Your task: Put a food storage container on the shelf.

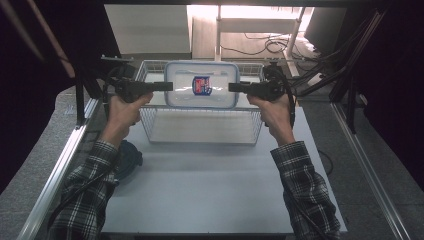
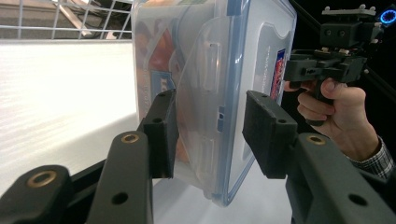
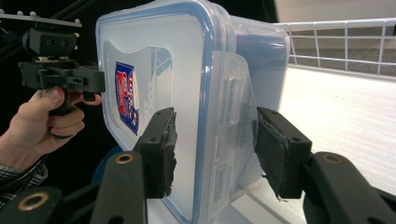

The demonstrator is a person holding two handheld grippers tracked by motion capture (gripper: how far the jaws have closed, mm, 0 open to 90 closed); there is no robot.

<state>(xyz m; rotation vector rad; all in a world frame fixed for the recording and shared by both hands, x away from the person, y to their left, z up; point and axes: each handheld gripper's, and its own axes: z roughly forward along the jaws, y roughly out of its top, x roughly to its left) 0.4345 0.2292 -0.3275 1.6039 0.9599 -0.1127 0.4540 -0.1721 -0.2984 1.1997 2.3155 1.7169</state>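
The plastic container (image 1: 201,85) is a clear, rounded-corner rectangular box with a clear lid edged in blue (image 3: 154,93) and a snap flap on each short end (image 2: 205,74). It hangs level above the white wire basket (image 1: 200,131), which stands at the far part of the pale counter (image 1: 200,190), lid facing up, its long axis running left to right between the two hands. A red, white and blue label (image 1: 202,85) sits in the middle of the lid; its writing is too small and too slanted to read. Orange and pale shapes show blurred through the wall in the left gripper view. The left claw (image 1: 169,86) comes in level from the left, its jaws part open with one pad under the box and one over the lid at the left end flap; whether the pads press is hard to tell. The right claw (image 1: 232,87) does the same at the right end, jaws about as wide, straddling lid and base.
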